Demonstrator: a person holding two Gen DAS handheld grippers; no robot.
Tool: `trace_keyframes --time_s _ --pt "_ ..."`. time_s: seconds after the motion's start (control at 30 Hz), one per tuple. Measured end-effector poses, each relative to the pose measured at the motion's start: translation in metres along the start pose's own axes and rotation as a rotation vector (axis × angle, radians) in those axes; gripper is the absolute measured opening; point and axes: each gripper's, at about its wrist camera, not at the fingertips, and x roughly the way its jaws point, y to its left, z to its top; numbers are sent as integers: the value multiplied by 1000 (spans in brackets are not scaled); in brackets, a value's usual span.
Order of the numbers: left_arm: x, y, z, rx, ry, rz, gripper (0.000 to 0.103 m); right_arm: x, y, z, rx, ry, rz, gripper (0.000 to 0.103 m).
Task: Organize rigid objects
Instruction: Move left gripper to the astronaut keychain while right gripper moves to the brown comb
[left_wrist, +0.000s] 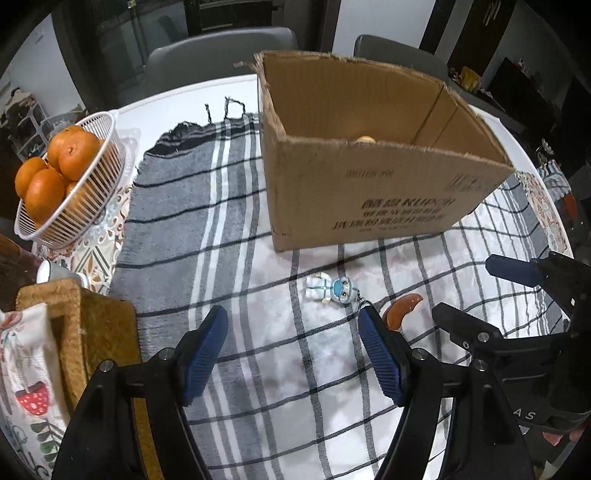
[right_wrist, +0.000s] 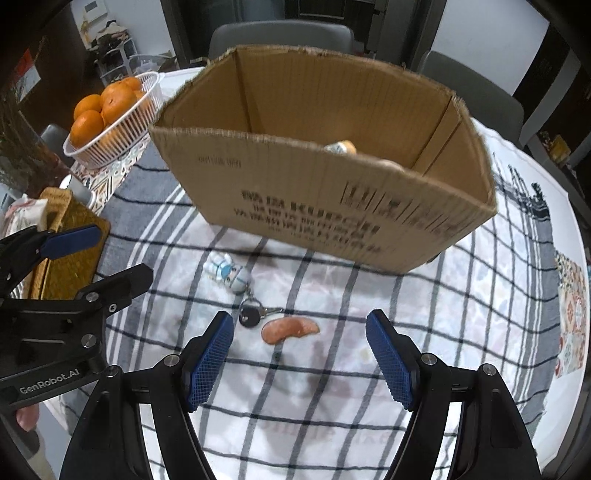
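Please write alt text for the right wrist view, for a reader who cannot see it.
An open, empty right gripper hangs over a checked cloth, above an orange wedge and a key chained to a small figure. An open cardboard box stands behind them, a basket of oranges far left.

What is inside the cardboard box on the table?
Over the near wall of the cardboard box, only the top of a rounded tan and pale object shows. The wall covers the rest of it and the box floor.
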Motion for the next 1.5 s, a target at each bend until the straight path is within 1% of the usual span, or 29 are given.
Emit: trace_keyframes --time_s 0.2,0.27,0.37,0.53,0.73,0.83,0.93,1.2,1.5 --pt "16 -4 -1 20 20 7 72 18 -2 -8 12 34 18 75" --pt "21 -5 0 22 27 -10 72 25 -3 -10 15 43 31 75" --pt "29 -6 2 21 32 -14 72 34 -3 -12 20 52 57 75" --pt "44 -9 4 21 64 -37 72 49 -6 -15 45 73 96 75" --pt "58 -16 7 34 101 -61 72 66 0 -16 35 102 127 75" --pt "63 -20 10 41 113 -57 72 71 2 -16 23 106 131 74" --pt "68 -23 13 43 120 -70 72 75 2 -16 12 117 136 74" --pt "84 -31 20 50 141 -76 72 86 -2 -18 22 143 151 73" --pt "103 -40 28 30 163 -80 71 100 4 -16 31 158 147 67"
